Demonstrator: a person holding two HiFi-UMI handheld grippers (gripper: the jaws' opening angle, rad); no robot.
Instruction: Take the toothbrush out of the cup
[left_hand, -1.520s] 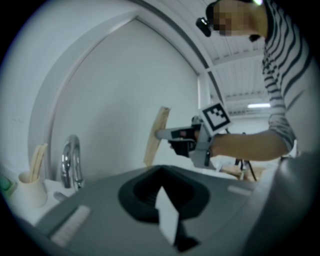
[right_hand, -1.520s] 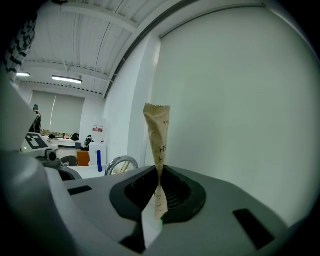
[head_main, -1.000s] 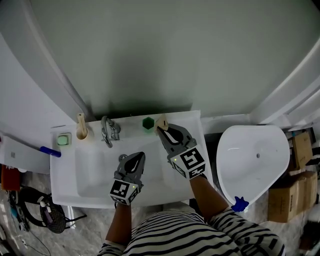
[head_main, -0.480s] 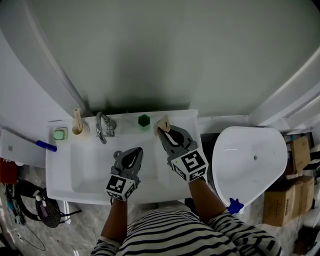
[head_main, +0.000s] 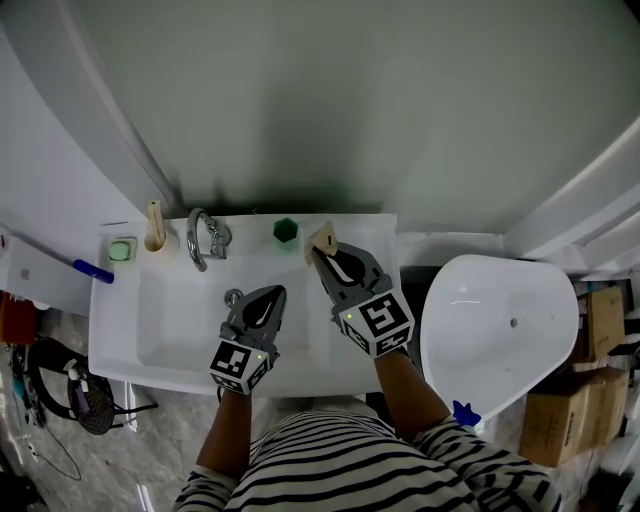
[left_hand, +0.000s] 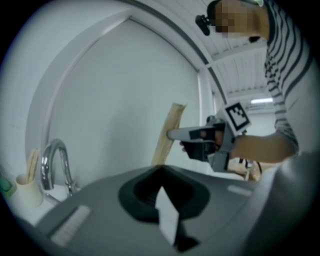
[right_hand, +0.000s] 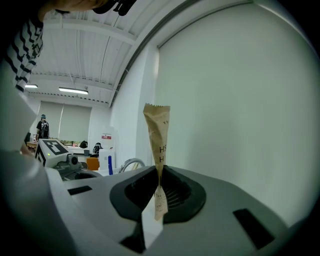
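My right gripper (head_main: 318, 256) is shut on a tan paper-wrapped toothbrush (head_main: 323, 239), held upright over the back right of the white sink (head_main: 120, 340). In the right gripper view the wrapper (right_hand: 157, 131) rises straight out of the closed jaws of that gripper (right_hand: 159, 197). The left gripper view also shows the wrapped toothbrush (left_hand: 168, 134), pinched by the right gripper (left_hand: 172, 134). My left gripper (head_main: 274, 294) hangs over the basin, shut and empty, and appears in its own view as the left gripper (left_hand: 162, 192). A beige cup (head_main: 155, 243) with another stick in it stands at the back left, also visible as the cup (left_hand: 27, 189).
A chrome faucet (head_main: 203, 240) stands behind the basin, with a drain (head_main: 233, 297) below it. A green hexagonal block (head_main: 286, 230) sits on the back ledge, and a green soap dish (head_main: 122, 249) at far left. A white toilet (head_main: 500, 320) is on the right, with cardboard boxes (head_main: 560, 420) beyond.
My right gripper has drifted slightly right of the green block with the wrapped toothbrush still in it. The left gripper has shifted a little over the basin and stays shut.
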